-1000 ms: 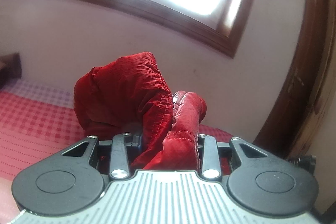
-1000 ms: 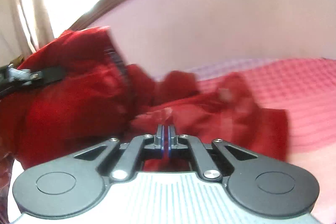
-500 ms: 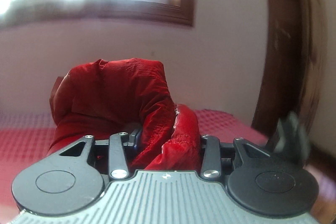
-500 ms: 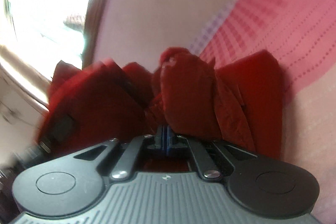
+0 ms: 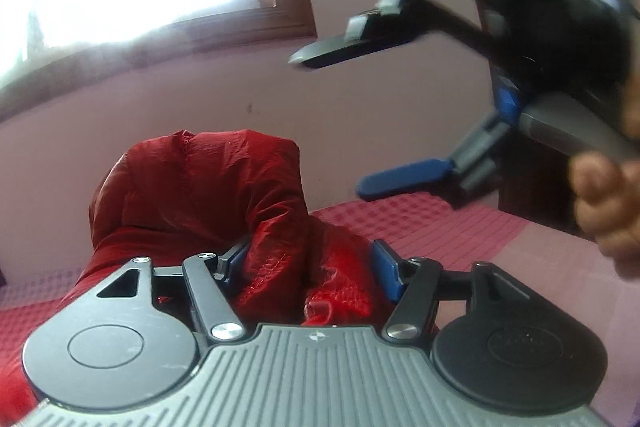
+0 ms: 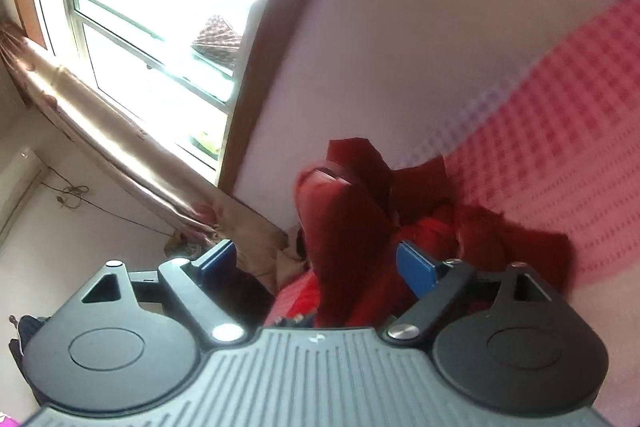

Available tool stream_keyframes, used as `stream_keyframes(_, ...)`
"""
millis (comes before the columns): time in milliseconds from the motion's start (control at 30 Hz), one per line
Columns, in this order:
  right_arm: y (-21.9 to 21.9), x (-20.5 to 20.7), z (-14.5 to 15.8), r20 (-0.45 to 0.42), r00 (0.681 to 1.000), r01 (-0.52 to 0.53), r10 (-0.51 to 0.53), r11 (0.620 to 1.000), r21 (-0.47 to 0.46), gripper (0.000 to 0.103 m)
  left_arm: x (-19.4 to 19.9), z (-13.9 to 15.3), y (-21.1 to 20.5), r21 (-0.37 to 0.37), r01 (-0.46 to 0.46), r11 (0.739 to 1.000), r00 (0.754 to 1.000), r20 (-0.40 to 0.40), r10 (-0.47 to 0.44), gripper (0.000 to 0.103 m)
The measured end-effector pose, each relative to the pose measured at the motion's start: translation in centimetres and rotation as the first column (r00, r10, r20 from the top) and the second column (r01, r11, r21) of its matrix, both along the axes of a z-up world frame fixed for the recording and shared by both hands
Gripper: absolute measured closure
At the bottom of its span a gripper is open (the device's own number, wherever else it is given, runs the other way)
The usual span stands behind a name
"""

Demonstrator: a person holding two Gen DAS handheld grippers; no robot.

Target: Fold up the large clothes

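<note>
A red quilted garment [image 5: 200, 199] is bunched up over a pink checked bedspread [image 5: 448, 227]. My left gripper [image 5: 308, 263] has its jaws spread wide, with a thick fold of the red cloth between them. Whether the pads press it I cannot tell. My right gripper [image 6: 316, 263] is open, its blue pads [image 6: 414, 267] far apart, with the red garment [image 6: 360, 227] hanging between and beyond them. The right gripper also shows in the left wrist view [image 5: 460, 67], raised at the upper right, held by a hand [image 5: 608, 195].
A bright window [image 6: 160, 27] with a wooden frame and a curtain [image 6: 120, 147] fills the left of the right wrist view. A pink wall [image 5: 280, 99] is behind the bed. A dark wooden door frame [image 5: 532, 187] stands at the right.
The right gripper's jaws went from shut on the red cloth to wide open. The left gripper's jaws spread wider. The right gripper rose into the left wrist view.
</note>
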State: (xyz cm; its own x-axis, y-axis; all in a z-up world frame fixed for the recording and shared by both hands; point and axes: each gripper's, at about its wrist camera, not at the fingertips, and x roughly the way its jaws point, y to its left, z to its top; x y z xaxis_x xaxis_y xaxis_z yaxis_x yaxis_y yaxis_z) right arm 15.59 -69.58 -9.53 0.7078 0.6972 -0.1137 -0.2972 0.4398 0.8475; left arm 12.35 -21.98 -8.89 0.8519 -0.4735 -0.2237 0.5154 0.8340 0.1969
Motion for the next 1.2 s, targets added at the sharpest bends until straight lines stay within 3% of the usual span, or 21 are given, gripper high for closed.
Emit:
stream_keyframes(133,1.8,3.5,0.4,-0.107,0.994,-0.031,0.01,0.981,-0.189,0.015,-0.5,-0.7,0.0,0.015,0.007,1.0,1.0,0.025,-0.007,0.038)
stream_keyframes(267,2.6,4.7,0.2,-0.137,0.989,-0.08,0.059,0.985,-0.155,0.015,-1.1,-1.5,-0.2,0.036,0.012,0.999,0.998,0.059,-0.014,0.035)
stream_keyframes(333,3.7,5.4,0.2,-0.15,0.986,-0.102,0.071,0.973,-0.209,0.015,-1.1,-1.8,-0.4,0.047,0.02,0.999,0.997,0.068,-0.023,0.033)
stream_keyframes(367,4.3,5.5,0.3,-0.142,0.988,-0.096,0.059,0.958,-0.269,0.025,-1.2,-1.9,-0.4,0.053,0.022,0.998,0.997,0.074,-0.026,0.033)
stream_keyframes(400,4.8,5.4,0.6,-0.124,0.991,-0.089,0.051,0.94,-0.33,0.061,-1.4,-2.3,-0.9,0.061,0.031,0.998,0.996,0.08,-0.036,0.033)
stream_keyframes(433,5.2,5.4,0.8,-0.112,0.993,-0.086,0.043,0.905,-0.416,0.067,-1.5,-2.5,-0.9,0.071,0.048,0.996,0.996,0.071,-0.053,0.033)
stream_keyframes(533,5.3,4.4,0.6,-0.07,0.996,-0.083,0.056,0.872,-0.483,0.07,-2.5,-1.9,-0.1,0.102,0.092,0.991,0.995,0.036,-0.096,0.028)
stream_keyframes(600,5.5,3.9,0.3,-0.047,0.997,-0.077,0.062,0.864,-0.498,0.07,-4.3,-0.9,2.0,0.056,0.132,0.99,0.991,0.026,-0.134,0.027)
stream_keyframes(633,5.4,3.7,0.1,-0.042,0.998,-0.069,0.056,0.867,-0.494,0.07,-5.7,-0.2,3.5,0.019,0.154,0.988,0.987,0.042,-0.155,0.021)
stream_keyframes(667,5.2,3.6,0.0,-0.041,0.998,-0.063,0.049,0.871,-0.488,0.07,-6.8,0.4,4.6,0.003,0.159,0.987,0.985,0.064,-0.159,0.005)
stream_keyframes(700,5.2,3.7,-0.2,-0.04,0.998,-0.055,0.041,0.874,-0.483,0.07,-7.8,0.9,5.7,-0.014,0.142,0.99,0.986,0.087,-0.14,0.0)
stream_keyframes(767,4.9,3.5,-0.4,-0.043,0.999,-0.044,0.026,0.882,-0.469,0.07,-9.1,1.9,8.4,-0.067,0.096,0.993,0.991,0.101,-0.089,0.0)
stream_keyframes(833,4.8,2.9,-0.1,-0.025,0.999,-0.036,0.028,0.88,-0.474,0.071,-8.6,2.4,11.0,-0.112,0.015,0.994,0.995,0.098,-0.004,0.002)
stream_keyframes(900,4.8,2.8,-0.2,-0.021,1.0,-0.028,0.02,0.884,-0.467,0.071,-6.9,2.1,12.6,-0.126,-0.011,0.992,0.997,0.07,0.02,0.007)
stream_keyframes(967,4.7,2.6,-0.2,-0.02,1.0,-0.023,0.015,0.891,-0.454,0.071,-4.8,1.5,12.9,-0.116,0.075,0.99,0.996,-0.038,-0.08,0.037)
stream_keyframes(1033,4.4,2.6,-0.3,-0.02,1.0,-0.011,0.002,0.902,-0.432,0.071,-5.4,1.3,12.0,-0.118,0.149,0.982,0.987,-0.034,-0.154,0.042)
stream_keyframes(1100,4.0,2.6,-0.4,-0.029,1.0,-0.008,-0.004,0.915,-0.403,0.071,-6.1,0.7,9.7,-0.036,0.215,0.976,0.977,0.016,-0.215,0.047)
stream_keyframes(1200,3.4,2.2,-0.1,-0.023,0.999,0.02,-0.031,0.922,-0.386,0.071,-5.2,-0.3,7.5,-0.039,0.256,0.966,0.966,-0.019,-0.257,0.048)
